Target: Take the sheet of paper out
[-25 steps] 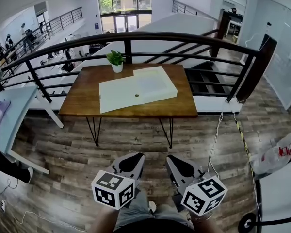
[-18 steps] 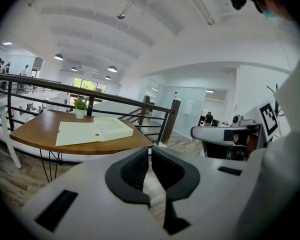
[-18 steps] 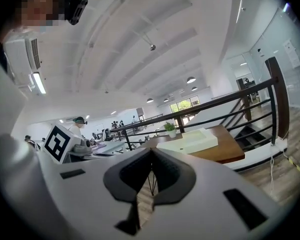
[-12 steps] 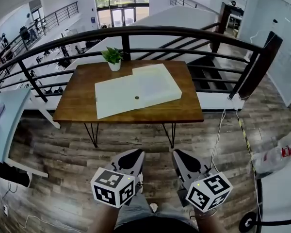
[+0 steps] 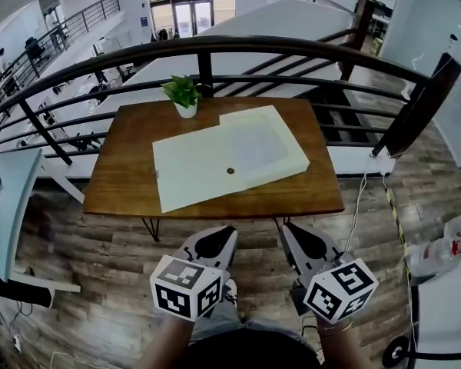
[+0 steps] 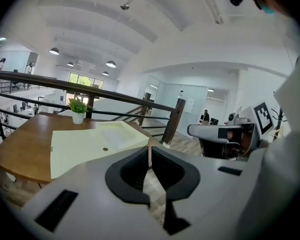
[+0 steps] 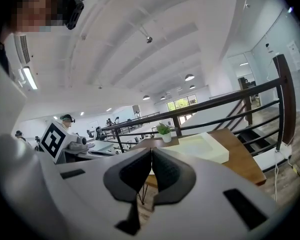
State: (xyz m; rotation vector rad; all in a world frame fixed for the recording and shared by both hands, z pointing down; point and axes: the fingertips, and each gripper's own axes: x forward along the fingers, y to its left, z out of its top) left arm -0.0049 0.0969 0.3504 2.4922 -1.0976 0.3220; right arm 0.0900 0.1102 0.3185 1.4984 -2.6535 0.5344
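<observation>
The table (image 5: 123, 183) is well apart. Left gripper (image 5: 213, 244) and right gripper (image 5: 306, 244) are squeezed together, empty. Best walk close, open 1, pinch the paper (image 5: 188, 167) edge.

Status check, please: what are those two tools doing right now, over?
Left tool and right tool shut, empty, short of the table. Pale sheet flat on it, untouched. Nothing blocks the way.
</observation>
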